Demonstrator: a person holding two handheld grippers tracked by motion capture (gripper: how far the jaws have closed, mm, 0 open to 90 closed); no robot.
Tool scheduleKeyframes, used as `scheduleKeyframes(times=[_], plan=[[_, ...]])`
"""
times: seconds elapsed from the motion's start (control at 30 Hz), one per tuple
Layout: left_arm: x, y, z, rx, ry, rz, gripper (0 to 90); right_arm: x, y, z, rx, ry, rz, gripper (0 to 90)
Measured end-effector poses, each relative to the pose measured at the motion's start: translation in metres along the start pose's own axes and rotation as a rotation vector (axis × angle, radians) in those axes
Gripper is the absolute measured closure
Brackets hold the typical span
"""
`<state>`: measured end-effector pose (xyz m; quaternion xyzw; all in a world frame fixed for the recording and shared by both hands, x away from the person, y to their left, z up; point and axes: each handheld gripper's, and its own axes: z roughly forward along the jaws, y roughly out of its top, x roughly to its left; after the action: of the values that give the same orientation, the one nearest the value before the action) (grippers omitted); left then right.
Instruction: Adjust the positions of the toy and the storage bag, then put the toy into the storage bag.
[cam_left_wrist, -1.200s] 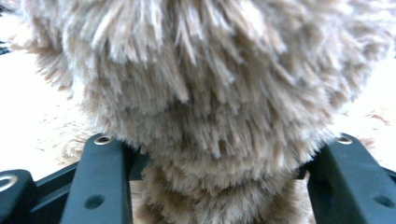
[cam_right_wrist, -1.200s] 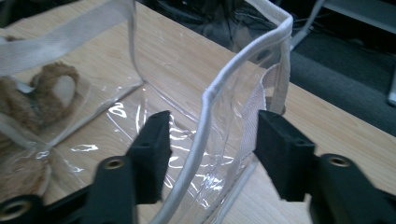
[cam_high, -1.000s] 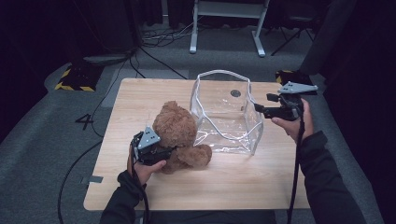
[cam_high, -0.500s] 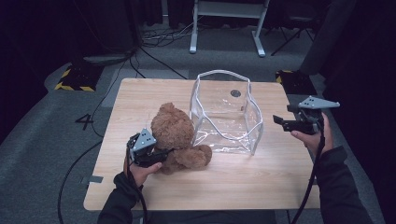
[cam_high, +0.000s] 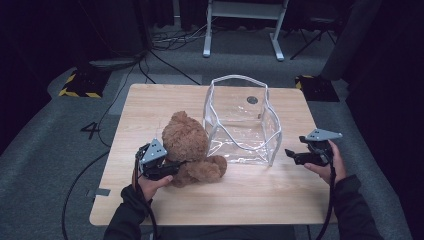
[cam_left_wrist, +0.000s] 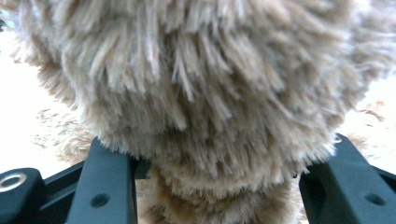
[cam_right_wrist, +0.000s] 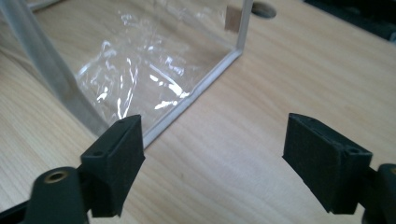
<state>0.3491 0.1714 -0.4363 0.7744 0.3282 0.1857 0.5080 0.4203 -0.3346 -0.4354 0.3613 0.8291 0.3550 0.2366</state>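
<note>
left gripper (cam_high: 172, 167) clamps teddy bear (cam_high: 187, 145), lower left | right gripper (cam_high: 291, 155) has dropped off the clear bag (cam_high: 243, 122), jaws just widened, empty | bear can go in next

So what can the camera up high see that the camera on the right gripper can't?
The high view takes in the brown teddy bear gripped by the left gripper, plus the floor cables. The right gripper view gives a close look at the right gripper, whose jaws have just been opening with nothing between them. Both show the clear bag and wooden table.
</note>
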Motion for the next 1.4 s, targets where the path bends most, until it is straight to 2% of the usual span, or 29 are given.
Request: scheduleKeyframes(times=[0.07, 0.13, 0.23, 0.37, 0.43, 0.53, 0.6, 0.67, 0.77, 0.83, 0.93, 1.4], plan=[[0.000, 0.000, 0.000, -0.001, -0.001, 0.001, 47.6, 0.001, -0.008, 0.004, 0.006, 0.009, -0.002, 20.5], [0.000, 0.000, 0.000, 0.001, -0.003, 0.001, 47.6, 0.003, -0.017, 0.009, 0.034, 0.037, 0.000, 20.1], [0.000, 0.000, 0.001, 0.001, -0.004, 0.002, 47.6, 0.005, -0.028, 0.015, 0.068, 0.035, -0.011, 19.0], [-0.001, 0.000, 0.001, 0.000, -0.005, -0.005, 47.4, 0.006, -0.044, 0.022, 0.097, 0.035, 0.004, 18.7], [0.000, -0.001, 0.001, -0.005, -0.005, -0.004, 47.2, 0.005, -0.050, 0.025, 0.114, 0.053, 0.024, 17.7], [0.000, -0.001, 0.001, -0.006, -0.006, -0.004, 47.1, 0.007, -0.059, 0.028, 0.121, 0.040, 0.021, 17.4], [0.000, -0.001, 0.001, -0.007, -0.008, -0.002, 47.0, 0.005, -0.063, 0.029, 0.121, 0.077, 0.060, 16.0], [0.001, -0.002, 0.001, -0.007, -0.010, -0.002, 47.0, 0.003, -0.065, 0.029, 0.110, 0.076, 0.077, 15.3], [0.001, -0.002, 0.000, -0.011, -0.012, 0.000, 47.0, 0.005, -0.073, 0.029, 0.050, 0.067, 0.099, 14.3], [0.000, -0.003, 0.000, -0.014, -0.015, -0.012, 47.0, 0.005, -0.073, 0.029, 0.047, 0.065, 0.099, 14.2], [0.000, -0.003, 0.000, -0.013, -0.011, 0.005, 47.1, 0.005, -0.073, 0.029, 0.047, 0.059, 0.104, 14.2], [-0.003, -0.002, 0.000, -0.027, 0.000, 0.016, 48.8, 0.005, -0.073, 0.029, 0.047, 0.059, 0.104, 14.2]])
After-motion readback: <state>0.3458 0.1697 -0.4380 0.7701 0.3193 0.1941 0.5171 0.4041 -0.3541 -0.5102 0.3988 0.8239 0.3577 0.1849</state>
